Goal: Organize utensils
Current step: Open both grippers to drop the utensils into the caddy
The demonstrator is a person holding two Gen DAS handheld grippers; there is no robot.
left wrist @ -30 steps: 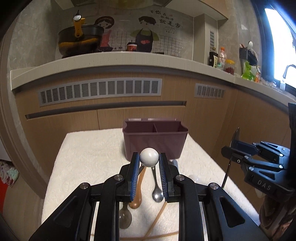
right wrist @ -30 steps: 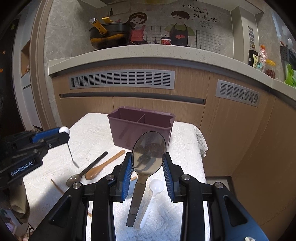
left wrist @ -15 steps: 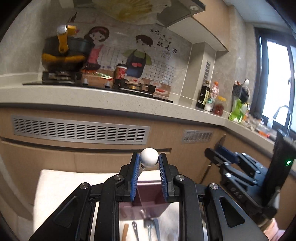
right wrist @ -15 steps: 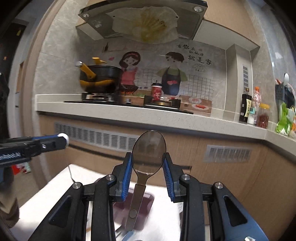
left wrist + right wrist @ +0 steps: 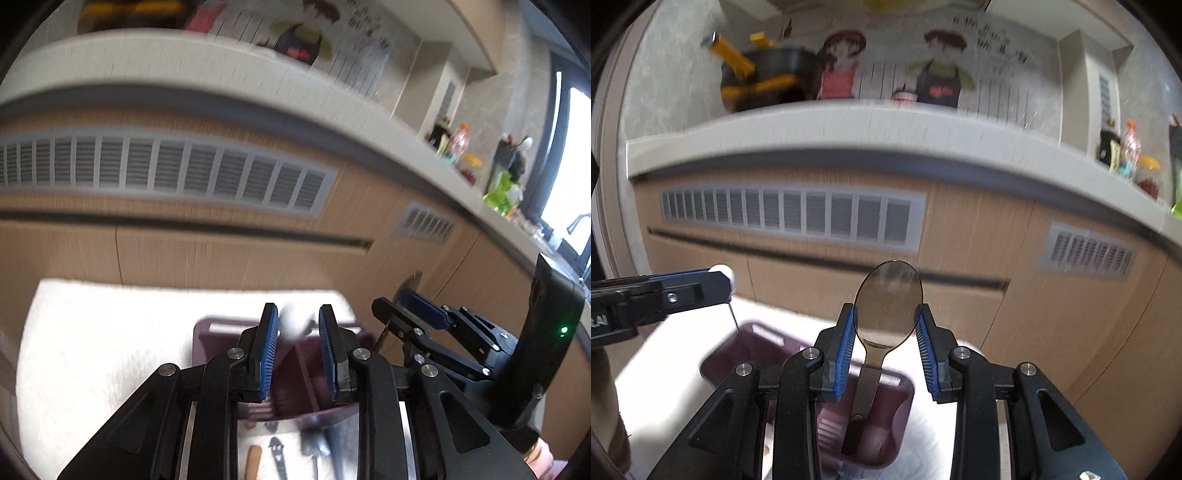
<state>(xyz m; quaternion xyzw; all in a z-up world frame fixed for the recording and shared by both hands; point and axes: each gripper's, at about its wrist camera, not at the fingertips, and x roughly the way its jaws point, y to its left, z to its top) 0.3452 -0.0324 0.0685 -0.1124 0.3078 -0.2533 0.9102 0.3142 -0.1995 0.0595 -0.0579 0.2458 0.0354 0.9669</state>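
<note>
Right wrist view, left gripper at left edge clamped on a white ball-topped thin metal utensil above the dark purple plastic divided caddy on a white cloth-covered table, right gripper clamped on a large shiny metal spoon, bowl up, handle hanging over the caddy.

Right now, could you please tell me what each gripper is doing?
Left gripper: closed on a white ball-topped utensil.
Right gripper: closed on a large metal spoon, handle hanging down.

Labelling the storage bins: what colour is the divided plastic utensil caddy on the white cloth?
Dark plum purple caddy, clearest in the right wrist view.
</note>
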